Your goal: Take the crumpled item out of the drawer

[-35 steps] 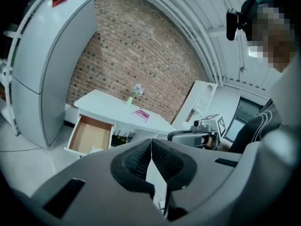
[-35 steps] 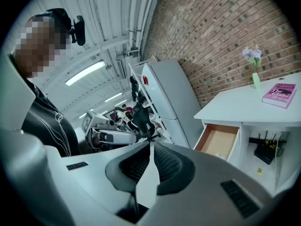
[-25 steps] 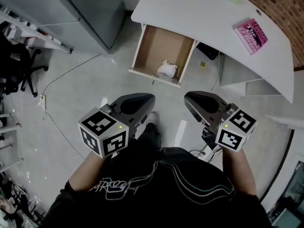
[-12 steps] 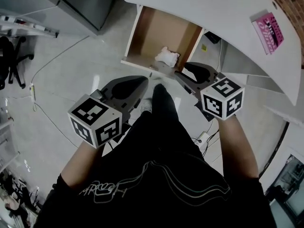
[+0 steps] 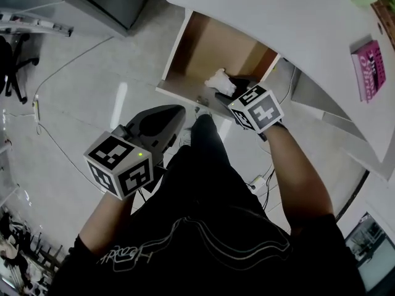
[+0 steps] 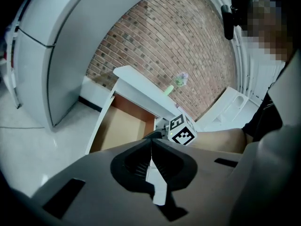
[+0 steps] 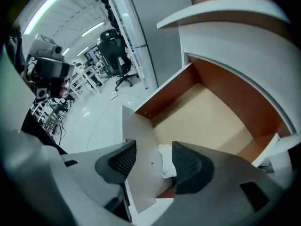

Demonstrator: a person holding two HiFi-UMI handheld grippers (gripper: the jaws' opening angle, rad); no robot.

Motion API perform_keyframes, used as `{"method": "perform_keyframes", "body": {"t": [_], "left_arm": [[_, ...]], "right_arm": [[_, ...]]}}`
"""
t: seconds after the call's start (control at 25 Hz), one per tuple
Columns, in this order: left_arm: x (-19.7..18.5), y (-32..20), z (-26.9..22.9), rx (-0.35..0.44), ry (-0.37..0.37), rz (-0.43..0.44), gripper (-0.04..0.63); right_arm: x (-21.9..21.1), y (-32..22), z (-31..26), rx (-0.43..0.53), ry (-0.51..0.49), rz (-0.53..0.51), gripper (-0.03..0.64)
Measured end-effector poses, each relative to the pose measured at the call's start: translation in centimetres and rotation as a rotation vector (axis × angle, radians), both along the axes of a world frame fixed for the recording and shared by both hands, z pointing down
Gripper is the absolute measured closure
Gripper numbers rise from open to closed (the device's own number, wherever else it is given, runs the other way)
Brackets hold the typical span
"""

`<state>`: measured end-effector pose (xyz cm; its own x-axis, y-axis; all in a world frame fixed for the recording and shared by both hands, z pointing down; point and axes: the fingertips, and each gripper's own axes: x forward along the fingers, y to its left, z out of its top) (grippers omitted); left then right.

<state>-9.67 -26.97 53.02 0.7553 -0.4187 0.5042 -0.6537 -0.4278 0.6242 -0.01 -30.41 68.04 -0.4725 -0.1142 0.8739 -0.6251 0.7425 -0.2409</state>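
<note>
The scene is lit brightly and evenly from overhead. In the right gripper view, ceiling strip lights point(image 7: 46, 7) are seen at the upper left, blown out to white. A pale streak of glare is reflected on the glossy floor point(image 5: 80, 85) in the head view, and only soft shadows are cast. The inside of the drawer point(image 5: 207, 51) is shaded toward its back by the desk point(image 5: 278, 17). Straight edges are bowed by the wide lenses, as is the brick wall point(image 6: 164, 46) in the left gripper view. The corners of both gripper views are darkened to black, and the nearest surfaces there are rendered soft.
</note>
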Motion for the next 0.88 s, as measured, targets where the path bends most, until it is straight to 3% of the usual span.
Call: {"method": "perform_keyframes", "body": {"t": [0.24, 0.52, 0.76, 0.88], "left_arm": [[-1.5, -1.9, 2.7, -0.055, -0.005, -0.067, 0.572], [-3.1, -3.6, 5.1, -0.116, 0.003, -0.151, 0.572], [-4.2, -3.9, 6.6, -0.133, 0.01, -0.164, 0.572], [-4.7, -4.1, 7.2, -0.135, 0.013, -0.172, 0.572]], "right_arm": [[0.3, -1.9, 6.4, -0.107, 0.141, 0.006, 0.387], [0.3, -3.5, 11.5, -0.153, 0.273, -0.022, 0.385], [1.5, -3.5, 14.2, -0.212, 0.373, -0.007, 0.387], [1.6, -3.9, 14.0, -0.19, 0.399, -0.021, 0.46]]}}
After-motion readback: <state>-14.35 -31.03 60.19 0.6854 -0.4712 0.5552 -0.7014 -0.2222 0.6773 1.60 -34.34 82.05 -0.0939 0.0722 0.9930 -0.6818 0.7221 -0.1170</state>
